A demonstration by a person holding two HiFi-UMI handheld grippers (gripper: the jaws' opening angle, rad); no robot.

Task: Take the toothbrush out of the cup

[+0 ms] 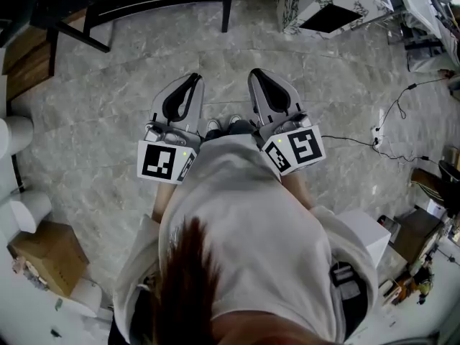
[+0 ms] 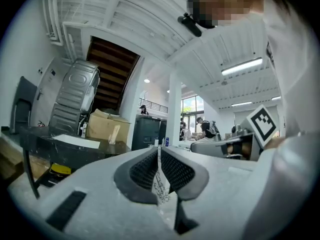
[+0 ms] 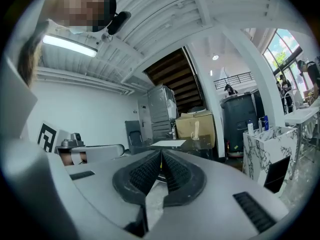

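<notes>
**Both grippers closed and empty, held level over open floor**

Neither the toothbrush nor the cup can be made out in any view. The likeliest spot is the marble-patterned cabinet (image 3: pixel 272 144), where small bottles (image 3: pixel 250 127) stand on the top, but what is there is too small to tell.

The left gripper (image 1: pixel 192 77) and the right gripper (image 1: pixel 257 74) sit side by side in front of the person's waist, pointing forward and about level. In its own view, each has its ribbed pads meeting at the tips with nothing between them.

Below and ahead lies a grey marble floor (image 1: pixel 108 121), bare around the person's shoes (image 1: pixel 224 124). A black table frame (image 1: pixel 144 6) borders it at the far left, a cardboard box (image 1: pixel 50 257) sits at the near left, and a thin cable (image 1: pixel 359 142) trails across the right side.
</notes>
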